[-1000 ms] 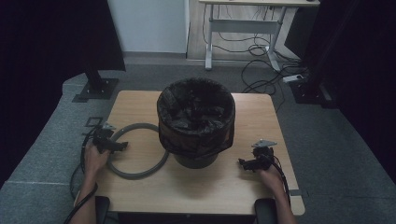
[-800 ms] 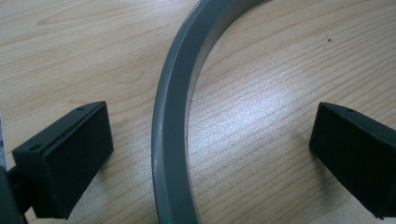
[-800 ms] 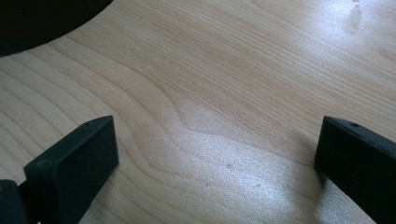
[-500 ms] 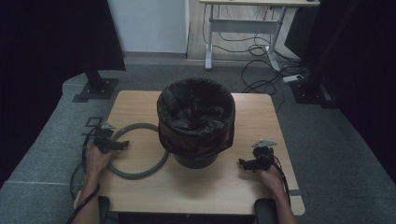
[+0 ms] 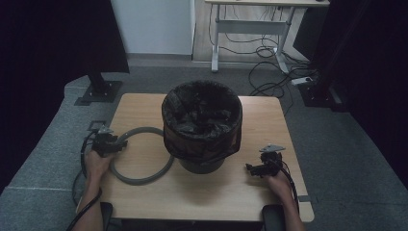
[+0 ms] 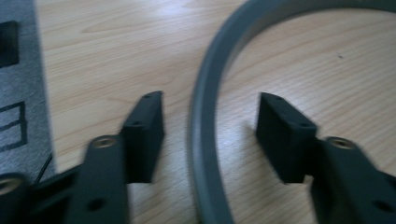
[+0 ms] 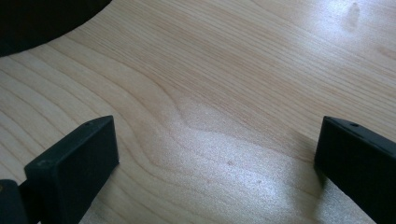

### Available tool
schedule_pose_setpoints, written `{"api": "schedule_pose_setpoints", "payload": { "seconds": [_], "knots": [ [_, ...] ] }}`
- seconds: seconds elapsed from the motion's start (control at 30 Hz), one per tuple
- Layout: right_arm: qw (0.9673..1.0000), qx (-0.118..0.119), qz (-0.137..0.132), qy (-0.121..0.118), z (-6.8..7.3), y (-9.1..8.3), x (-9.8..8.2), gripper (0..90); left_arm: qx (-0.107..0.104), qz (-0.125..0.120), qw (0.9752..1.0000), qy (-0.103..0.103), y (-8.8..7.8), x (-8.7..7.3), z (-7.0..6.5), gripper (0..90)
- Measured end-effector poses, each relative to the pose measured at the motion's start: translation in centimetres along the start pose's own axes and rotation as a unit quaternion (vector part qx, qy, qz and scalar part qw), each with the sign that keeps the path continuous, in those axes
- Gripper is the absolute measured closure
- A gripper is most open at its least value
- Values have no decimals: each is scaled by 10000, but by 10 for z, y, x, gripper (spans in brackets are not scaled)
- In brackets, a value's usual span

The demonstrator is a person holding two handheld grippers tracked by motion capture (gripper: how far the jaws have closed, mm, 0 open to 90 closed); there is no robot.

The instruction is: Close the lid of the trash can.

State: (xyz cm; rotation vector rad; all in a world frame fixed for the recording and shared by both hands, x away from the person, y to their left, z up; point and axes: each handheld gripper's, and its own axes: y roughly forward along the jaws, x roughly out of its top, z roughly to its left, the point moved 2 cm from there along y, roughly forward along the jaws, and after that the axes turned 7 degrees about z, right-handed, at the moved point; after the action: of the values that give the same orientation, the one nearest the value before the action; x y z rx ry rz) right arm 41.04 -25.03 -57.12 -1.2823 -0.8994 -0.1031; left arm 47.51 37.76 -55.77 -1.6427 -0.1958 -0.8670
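Note:
A grey ring [image 5: 144, 179] lies flat on the wooden table [image 5: 269, 115], left of a dark bin [image 5: 202, 125] lined with a black bag. My left gripper [image 5: 118, 144] sits at the ring's left edge. In the left gripper view the ring [image 6: 203, 140] runs between the jaws of the left gripper [image 6: 211, 100]. These jaws have just been closing, and a gap still shows on each side of the ring. My right gripper [image 5: 252, 168] rests low at the bin's right. In the right gripper view it [image 7: 217, 140] stands wide open over bare wood.
The bin stands mid-table and its dark base [image 7: 37, 18] shows in the right gripper view. Grey carpet [image 5: 57, 144] surrounds the table. A desk [image 5: 250, 24] with loose cables stands behind. A stand base [image 5: 98, 91] sits at the far left.

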Motion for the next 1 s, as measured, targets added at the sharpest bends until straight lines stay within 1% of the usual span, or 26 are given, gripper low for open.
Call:
{"api": "schedule_pose_setpoints", "payload": {
  "seconds": [0.17,0.27,0.37,0.5,0.6,0.7,0.8,0.87,1.0],
  "knots": [
    [10000,1,0,1,0,0,0,0,96,-55,9997,-196,-2,-1,5,604],
    [10000,0,1,0,0,0,0,0,112,-59,9996,-232,-2,-2,6,657],
    [10000,-5,1,3,0,0,0,0,102,-68,9995,-299,-3,-3,8,735],
    [10000,-20,0,18,0,0,0,0,155,22,9996,-253,-4,-1,6,762],
    [10000,-36,-5,38,0,0,0,0,151,64,9994,-300,-4,0,6,774],
    [10000,-59,-6,68,1,-1,-1,0,58,101,9992,-378,-5,1,8,779],
    [10000,-63,-5,77,1,-1,-1,0,-100,148,9985,-526,-6,1,12,781],
    [10000,-64,-6,75,1,-1,-1,0,-138,221,9979,-585,-8,0,14,781],
    [9999,-74,-6,85,1,-1,-1,0,-246,285,9965,-750,-15,-5,20,782]
  ]
}}
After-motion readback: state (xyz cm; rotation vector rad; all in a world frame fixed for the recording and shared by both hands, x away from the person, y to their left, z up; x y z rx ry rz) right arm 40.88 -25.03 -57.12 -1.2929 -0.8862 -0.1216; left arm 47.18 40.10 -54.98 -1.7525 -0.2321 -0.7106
